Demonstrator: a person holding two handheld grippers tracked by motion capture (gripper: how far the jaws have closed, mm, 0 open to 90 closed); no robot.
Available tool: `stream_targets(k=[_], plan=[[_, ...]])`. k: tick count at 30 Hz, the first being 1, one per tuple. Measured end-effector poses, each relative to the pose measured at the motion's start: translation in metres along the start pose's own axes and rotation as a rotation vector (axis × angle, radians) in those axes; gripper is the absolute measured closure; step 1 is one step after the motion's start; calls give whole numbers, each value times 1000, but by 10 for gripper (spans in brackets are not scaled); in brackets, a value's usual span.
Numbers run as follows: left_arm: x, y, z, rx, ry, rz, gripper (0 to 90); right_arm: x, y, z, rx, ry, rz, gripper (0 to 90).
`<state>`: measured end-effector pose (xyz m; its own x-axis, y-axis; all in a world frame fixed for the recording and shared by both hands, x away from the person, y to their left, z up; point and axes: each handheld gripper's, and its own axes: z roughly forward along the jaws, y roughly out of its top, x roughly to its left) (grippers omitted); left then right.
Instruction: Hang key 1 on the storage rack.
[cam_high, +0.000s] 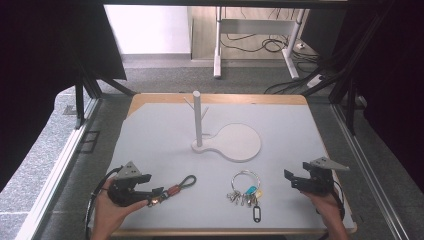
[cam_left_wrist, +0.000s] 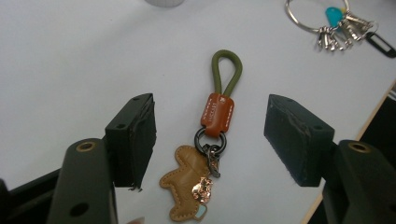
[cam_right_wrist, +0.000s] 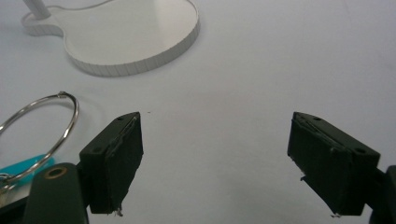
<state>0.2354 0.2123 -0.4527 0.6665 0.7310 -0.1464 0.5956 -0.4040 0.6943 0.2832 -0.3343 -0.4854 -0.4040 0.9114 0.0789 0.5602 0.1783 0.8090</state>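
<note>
your left gripper (cam_high: 159, 192) lies low, jaws wide around one leather keychain (cam_left_wrist: 205, 154); your right gripper (cam_high: 289, 178) hovers wide beside one key ring (cam_high: 246, 187).

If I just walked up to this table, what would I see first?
Probably the keychain with its green loop and brown leather charm, lying flat near the table's front left, right between the open jaws of the left gripper. Next, the big ring of keys with a bright blue tag, front and middle. Behind them a white stand with pegs rises from a round base.
</note>
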Motion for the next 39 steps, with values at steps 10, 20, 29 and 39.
stream_targets(k=[10, 20, 29, 39], plan=[[-6, -7, -5, 25, 14, 37, 341, -4, 9, -2, -26, -3, -12, 224], [-4, -5, -8, -16, -6, 12, 343, 2, 10, -3, -11, 46, -33, 240], [4, 0, -3, -6, -44, 28, 372, 0, 4, 0, 16, 37, -22, 243], [6, 24, 7, 113, -57, 73, 395, -2, -2, -7, 14, 19, -13, 253]])
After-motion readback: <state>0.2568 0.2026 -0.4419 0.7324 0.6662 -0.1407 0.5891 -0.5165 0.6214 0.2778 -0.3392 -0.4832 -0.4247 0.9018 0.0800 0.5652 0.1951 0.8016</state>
